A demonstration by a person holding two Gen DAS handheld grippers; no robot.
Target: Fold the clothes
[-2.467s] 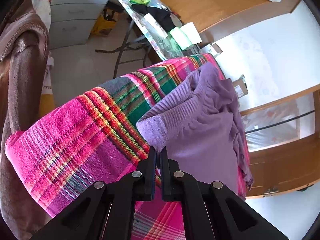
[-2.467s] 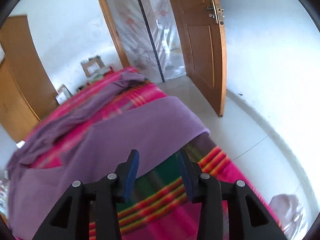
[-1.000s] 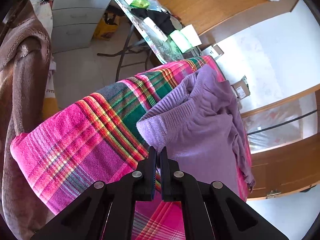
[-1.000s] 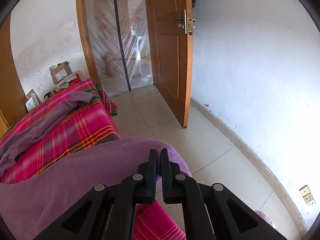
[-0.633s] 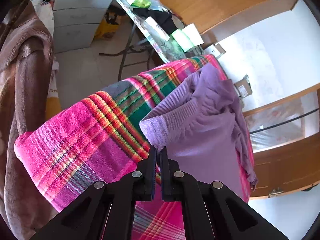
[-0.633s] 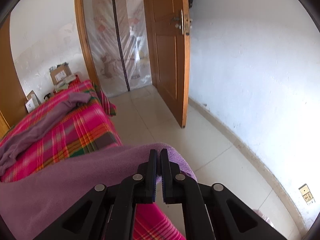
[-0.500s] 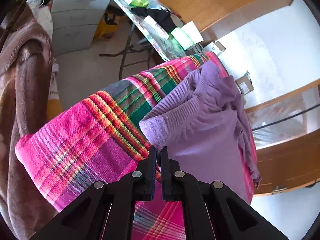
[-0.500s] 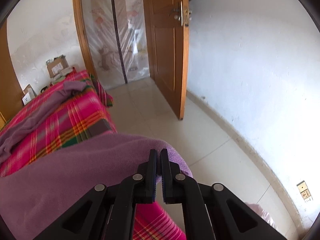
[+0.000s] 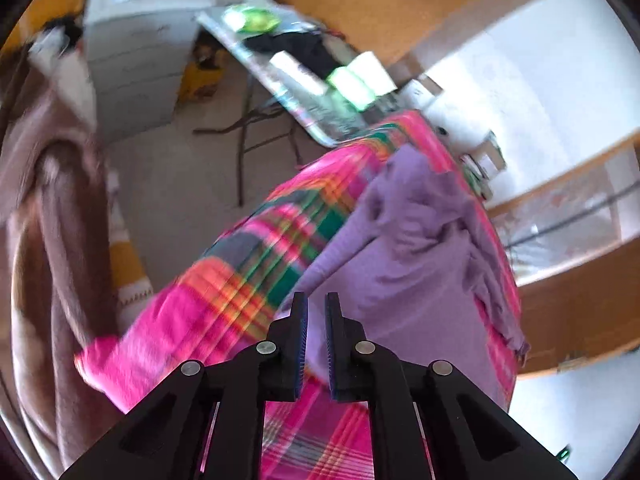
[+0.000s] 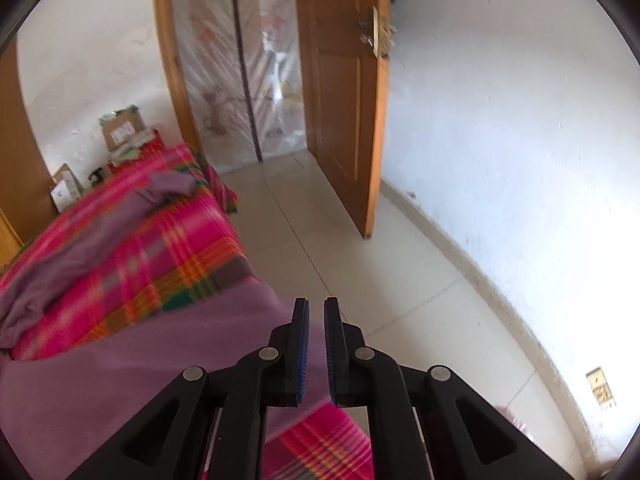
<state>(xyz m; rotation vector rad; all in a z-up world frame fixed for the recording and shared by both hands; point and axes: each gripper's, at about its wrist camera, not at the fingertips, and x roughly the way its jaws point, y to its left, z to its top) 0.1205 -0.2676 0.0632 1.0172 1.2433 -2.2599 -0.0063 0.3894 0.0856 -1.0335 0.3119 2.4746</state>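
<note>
A purple knit garment (image 9: 408,264) lies on a bed under a pink plaid blanket (image 9: 208,312). My left gripper (image 9: 316,312) hovers over the garment's near corner with its jaws slightly apart and nothing between them. In the right wrist view the garment (image 10: 120,380) spreads over the near bed edge and a long part (image 10: 80,252) trails to the far end. My right gripper (image 10: 316,312) is at the garment's right corner, jaws slightly apart and empty. The left view is motion-blurred.
A folding table (image 9: 296,92) with clutter and a grey drawer unit (image 9: 136,64) stand beyond the bed. A brown blanket (image 9: 44,240) hangs at the left. An open wooden door (image 10: 344,92), tiled floor (image 10: 360,256) and boxes (image 10: 120,132) lie to the right.
Both grippers were shut on the purple garment's corners; both have opened a little and let go. The garment has dropped onto the bed. Both cameras have lifted and shifted.
</note>
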